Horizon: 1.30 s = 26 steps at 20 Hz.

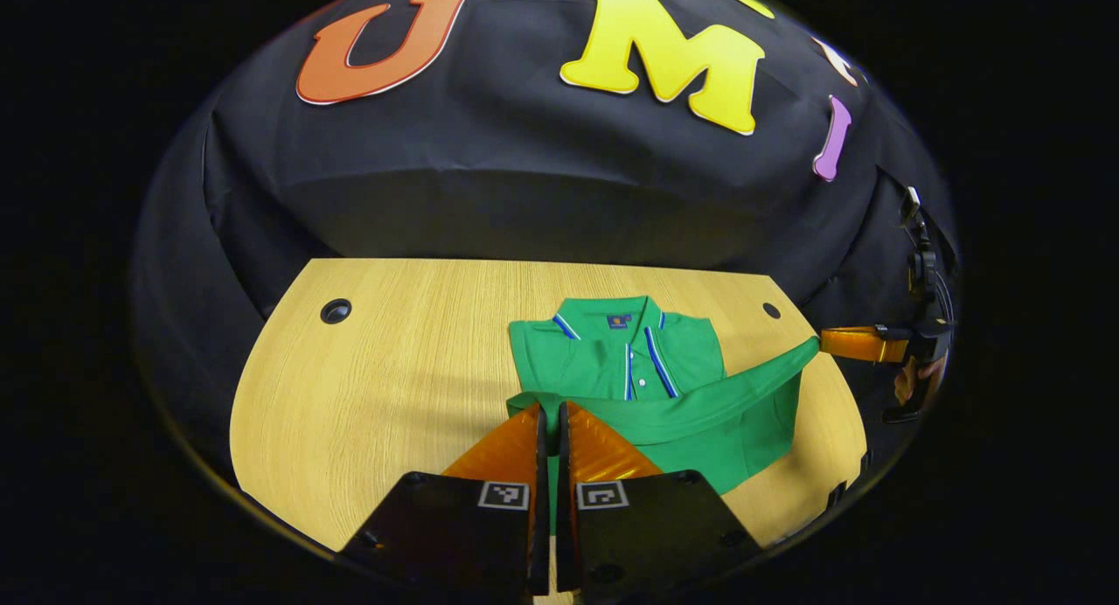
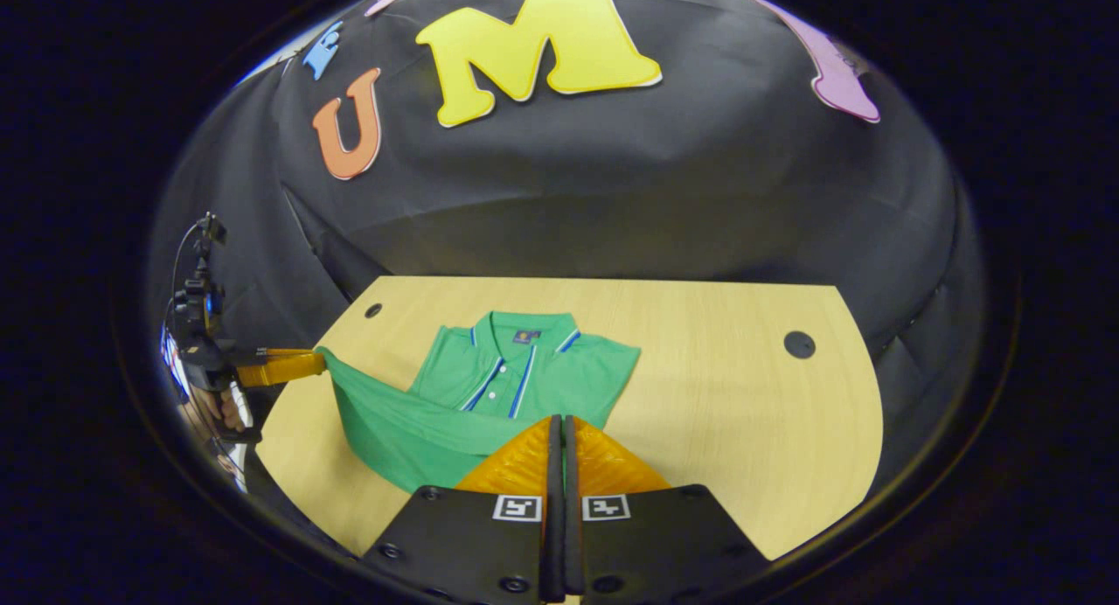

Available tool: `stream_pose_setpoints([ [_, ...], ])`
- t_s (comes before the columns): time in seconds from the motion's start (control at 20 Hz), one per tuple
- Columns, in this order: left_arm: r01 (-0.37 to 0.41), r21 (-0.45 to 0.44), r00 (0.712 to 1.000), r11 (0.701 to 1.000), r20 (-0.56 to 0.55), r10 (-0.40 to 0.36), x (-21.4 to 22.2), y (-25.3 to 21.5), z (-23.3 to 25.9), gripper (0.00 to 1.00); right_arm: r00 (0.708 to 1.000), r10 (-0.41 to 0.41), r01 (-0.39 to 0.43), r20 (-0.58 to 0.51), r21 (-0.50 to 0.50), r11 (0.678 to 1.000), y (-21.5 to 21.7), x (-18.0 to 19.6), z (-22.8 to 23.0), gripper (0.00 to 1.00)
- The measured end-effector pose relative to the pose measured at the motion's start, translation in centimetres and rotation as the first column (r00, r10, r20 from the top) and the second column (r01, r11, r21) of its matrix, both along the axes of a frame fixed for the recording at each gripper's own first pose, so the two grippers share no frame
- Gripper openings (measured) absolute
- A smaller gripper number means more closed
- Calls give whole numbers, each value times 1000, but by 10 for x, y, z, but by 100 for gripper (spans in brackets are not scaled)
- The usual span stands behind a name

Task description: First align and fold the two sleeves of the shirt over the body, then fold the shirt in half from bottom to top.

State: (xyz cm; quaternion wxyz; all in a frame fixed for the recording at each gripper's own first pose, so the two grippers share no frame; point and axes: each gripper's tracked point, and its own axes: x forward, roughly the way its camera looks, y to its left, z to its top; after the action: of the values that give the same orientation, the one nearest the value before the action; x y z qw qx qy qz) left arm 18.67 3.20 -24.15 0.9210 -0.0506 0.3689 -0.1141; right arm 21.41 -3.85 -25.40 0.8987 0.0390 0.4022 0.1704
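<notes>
Here both tongs (image 1: pixel 549 406) (image 2: pixel 559 420) clench the shirt (image 1: pixel 612 360) hem, hiding its lower body.

There was one shirt (image 1: pixel 647 369), green, lying on one bench (image 1: pixel 393 369). The shirt had one collar (image 1: pixel 612 312) and one small badge (image 1: pixel 619 321) inside it. Down its placket (image 1: pixel 642 373) two white buttons could be counted, and a blue-and-white stripe ran on each side of it, two in all.

The bench had two round dark holes, one (image 1: pixel 336 310) toward each far corner, the other (image 1: pixel 771 310) near the shirt.

Two hand-held grippers were there: the left hand-held gripper (image 1: pixel 549 413) and the right hand-held gripper (image 2: pixel 559 426). Each carried two fingers and two square markers.
</notes>
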Motion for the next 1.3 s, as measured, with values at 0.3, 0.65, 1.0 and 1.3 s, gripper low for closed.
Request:
stream_pose_setpoints([
  [0.3, -4, 18, 1000, 1000, 24, 4, 50, 10, -3, 6, 999, -16, 16, 34, 9, 1000, 8, 51, 2, 2],
  [0.65, -16, 31, 997, 999, 72, 14, 110, 15, -16, 6, 996, -66, 65, 64, 13, 998, 3, 103, -22, 2],
  [1.0, -32, 79, 997, 996, 67, 27, 153, 21, -77, 7, 992, -124, 124, 36, -2, 992, -6, 138, -82, 2],
  [1.3, -33, 84, 999, 996, 37, 30, 168, 20, -125, 13, 992, -126, 125, 0, -73, 989, -6, 150, -139, 2],
])
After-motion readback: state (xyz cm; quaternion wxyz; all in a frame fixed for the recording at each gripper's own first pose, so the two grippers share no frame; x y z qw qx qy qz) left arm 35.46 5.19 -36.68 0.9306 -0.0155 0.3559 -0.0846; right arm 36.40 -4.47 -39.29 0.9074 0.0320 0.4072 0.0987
